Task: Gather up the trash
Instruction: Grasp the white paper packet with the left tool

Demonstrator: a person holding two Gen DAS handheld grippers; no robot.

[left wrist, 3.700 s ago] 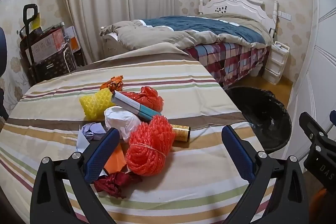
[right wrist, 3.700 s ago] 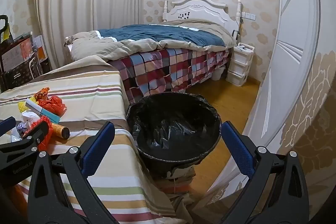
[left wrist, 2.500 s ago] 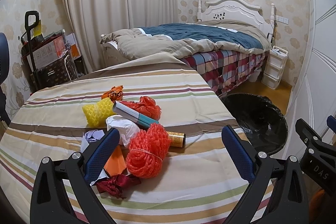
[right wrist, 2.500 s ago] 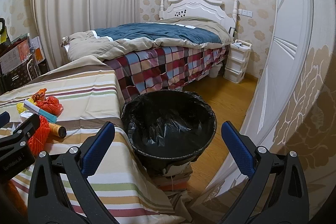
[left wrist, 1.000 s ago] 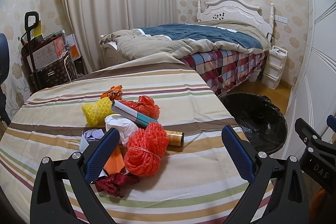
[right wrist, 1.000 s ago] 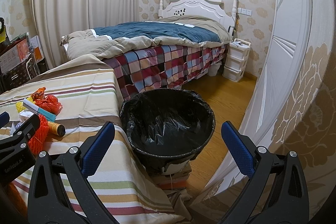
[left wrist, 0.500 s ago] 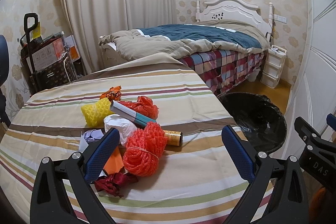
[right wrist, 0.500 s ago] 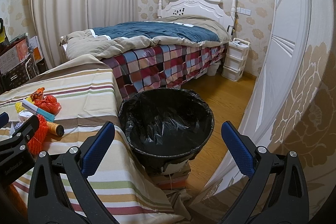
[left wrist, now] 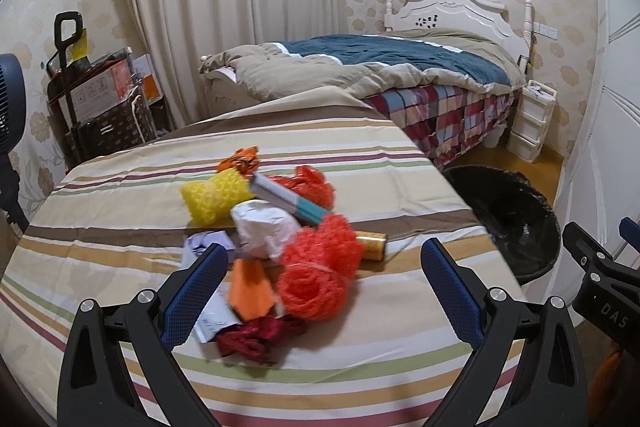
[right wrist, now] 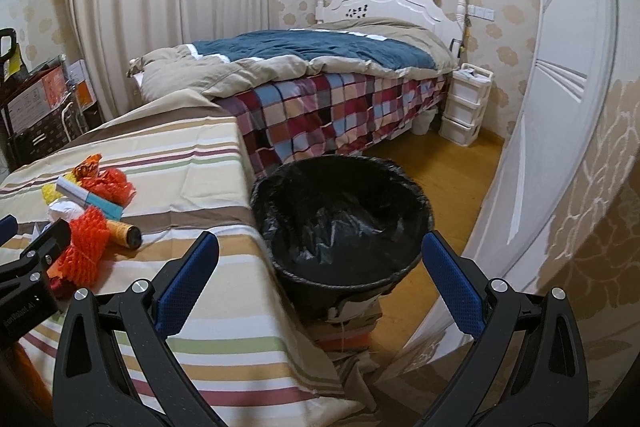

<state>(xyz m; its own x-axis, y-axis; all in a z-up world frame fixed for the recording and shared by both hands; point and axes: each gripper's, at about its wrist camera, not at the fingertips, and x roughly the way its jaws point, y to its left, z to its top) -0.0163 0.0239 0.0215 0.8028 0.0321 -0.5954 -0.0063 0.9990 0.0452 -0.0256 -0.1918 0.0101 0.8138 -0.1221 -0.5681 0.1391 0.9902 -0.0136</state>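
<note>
The left hand-held gripper [left wrist: 322,277] hangs over the near part of the striped desk [left wrist: 120,203] with its blue-padded fingers [left wrist: 196,291] spread wide and nothing between them. The trash pile lies on the cloth just ahead of it, nearer the left finger. An orange-red foam net [left wrist: 318,269] sits closest to the gap, with an orange paper scrap [left wrist: 250,291] and a dark red crumpled wrapper [left wrist: 256,337] beside the left pad. Behind these lie a white paper wad [left wrist: 264,227], a gold-capped tube [left wrist: 372,245], a teal and white box [left wrist: 290,199], a yellow foam net [left wrist: 214,197] and a red mesh bag [left wrist: 316,183].

The right hand-held gripper [right wrist: 318,275] is also held apart and empty, out past the desk edge. The black-lined trash bin [right wrist: 340,223] stands on the floor just beside the desk, straight ahead between its fingers. In this view the trash pile lies well off to the left, by the left gripper's black body.
</note>
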